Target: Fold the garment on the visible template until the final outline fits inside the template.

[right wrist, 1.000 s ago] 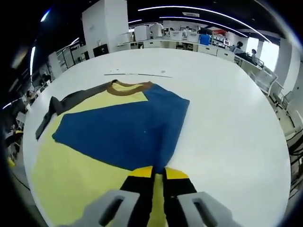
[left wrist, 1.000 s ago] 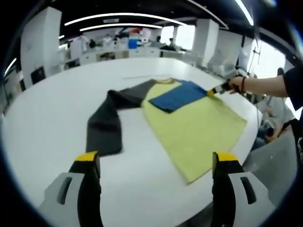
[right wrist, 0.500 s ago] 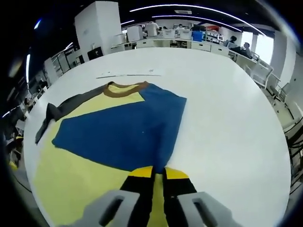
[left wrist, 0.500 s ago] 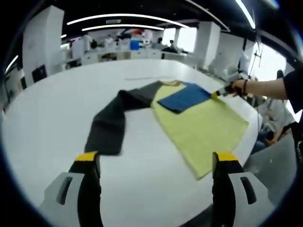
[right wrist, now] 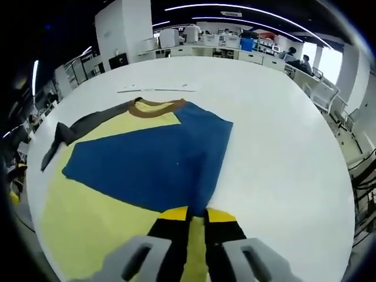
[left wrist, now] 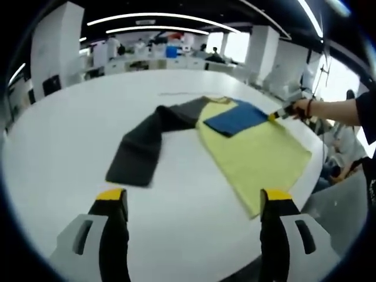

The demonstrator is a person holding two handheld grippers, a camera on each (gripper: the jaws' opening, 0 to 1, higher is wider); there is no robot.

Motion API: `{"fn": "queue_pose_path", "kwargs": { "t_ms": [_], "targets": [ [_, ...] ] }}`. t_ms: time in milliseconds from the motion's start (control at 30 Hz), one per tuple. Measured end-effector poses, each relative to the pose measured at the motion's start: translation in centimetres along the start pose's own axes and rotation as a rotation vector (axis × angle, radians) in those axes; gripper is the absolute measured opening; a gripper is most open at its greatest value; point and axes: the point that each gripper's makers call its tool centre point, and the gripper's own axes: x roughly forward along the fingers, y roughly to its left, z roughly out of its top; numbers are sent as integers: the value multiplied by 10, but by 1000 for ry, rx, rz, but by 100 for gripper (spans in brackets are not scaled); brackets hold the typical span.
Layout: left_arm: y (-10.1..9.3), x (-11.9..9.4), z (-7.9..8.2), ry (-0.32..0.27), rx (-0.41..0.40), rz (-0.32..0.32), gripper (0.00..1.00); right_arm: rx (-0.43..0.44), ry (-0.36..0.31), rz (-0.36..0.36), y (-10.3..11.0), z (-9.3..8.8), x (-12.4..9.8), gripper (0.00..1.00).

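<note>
Currently, the garment (left wrist: 252, 153) lies flat on the white worktop (left wrist: 70, 135). In the left gripper view it occupies the area from 12 o'clock to 3 o'clock of centre. Its yellow body runs toward the worktop edge at 4 o'clock. The dark grey sleeve (left wrist: 141, 147) extends from the collar region toward 9 o'clock and lies flat, its end well apart from the yellow body. The blue sleeve (left wrist: 238, 117) is folded inward and rests on top of the yellow body near the collar.

The left claw (left wrist: 191, 200) rises from 6 o'clock of the left gripper view. Its jaws stand wide apart with nothing between them, above bare worktop and short of the garment.

At 2 o'clock of that same view, a person's hand (left wrist: 302, 107) holds the right claw (left wrist: 276, 116) at the outer edge of the blue sleeve.

In the right gripper view, the right claw (right wrist: 191, 212) has its jaws closed together on the blue sleeve (right wrist: 153, 164) at the sleeve's near edge, at 6 o'clock. The brown collar (right wrist: 155, 107) sits at 12 o'clock of the garment, with the dark grey sleeve (right wrist: 76, 132) trailing to 10 o'clock. A thin marked line (right wrist: 155, 89) lies on the worktop just beyond the collar.
</note>
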Motion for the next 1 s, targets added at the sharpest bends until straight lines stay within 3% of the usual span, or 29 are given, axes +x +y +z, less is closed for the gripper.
{"fn": "queue_pose_path", "kwargs": {
  "t_ms": [67,167,400,500,700,1000],
  "targets": [
    [1,-1,1,-8,-3,1,90,72,-28,13,0,2,-2,18],
    [1,-2,2,-11,-2,1,90,94,-55,28,0,6,-6,36],
    [-1,-1,8,-29,-24,-23,89,71,-134,107,19,23,-29,55],
    [1,-1,10,-32,-32,-18,87,102,-170,177,34,31,-41,64],
    [6,2,12,-35,-55,-11,84,10,-178,216,53,34,-67,76],
    [25,4,13,-35,-134,30,76,-79,-184,231,72,22,-99,86]
  ]
}}
